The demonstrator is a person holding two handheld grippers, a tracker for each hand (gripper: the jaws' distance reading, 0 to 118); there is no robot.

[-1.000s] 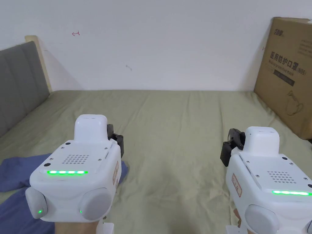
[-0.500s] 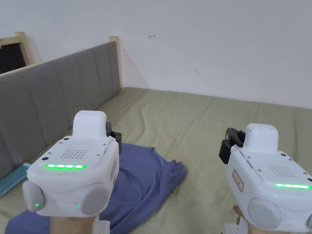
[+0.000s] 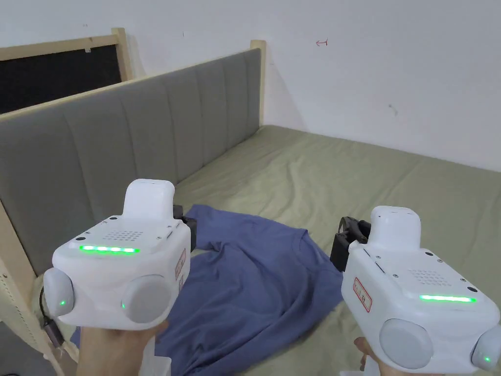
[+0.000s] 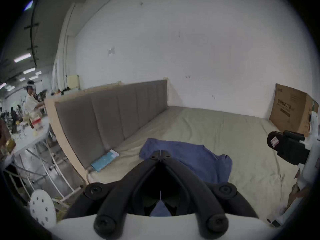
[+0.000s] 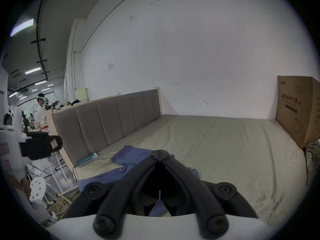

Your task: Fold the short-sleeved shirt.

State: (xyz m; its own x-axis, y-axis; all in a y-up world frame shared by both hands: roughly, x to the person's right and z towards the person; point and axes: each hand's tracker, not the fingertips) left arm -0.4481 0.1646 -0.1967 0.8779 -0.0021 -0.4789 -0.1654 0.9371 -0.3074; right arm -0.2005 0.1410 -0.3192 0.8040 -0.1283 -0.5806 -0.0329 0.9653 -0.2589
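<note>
Both grippers held above a blue shirt lying loose on a bed.

The shirt (image 3: pixel 254 289) lies crumpled and unfolded on the olive sheet of the bed (image 3: pixel 381 181), at lower centre of the head view, near the grey headboard (image 3: pixel 122 147). The left gripper (image 4: pixel 161 154) is at lower left, the right gripper (image 5: pixel 160 154) at lower right, each gripped by a hand. In each gripper view the fingers are pressed together at their tips, with nothing between them. A phone (image 4: pixel 104 160) lies against the headboard, and a cardboard box (image 5: pixel 297 110) stands at right.
</note>
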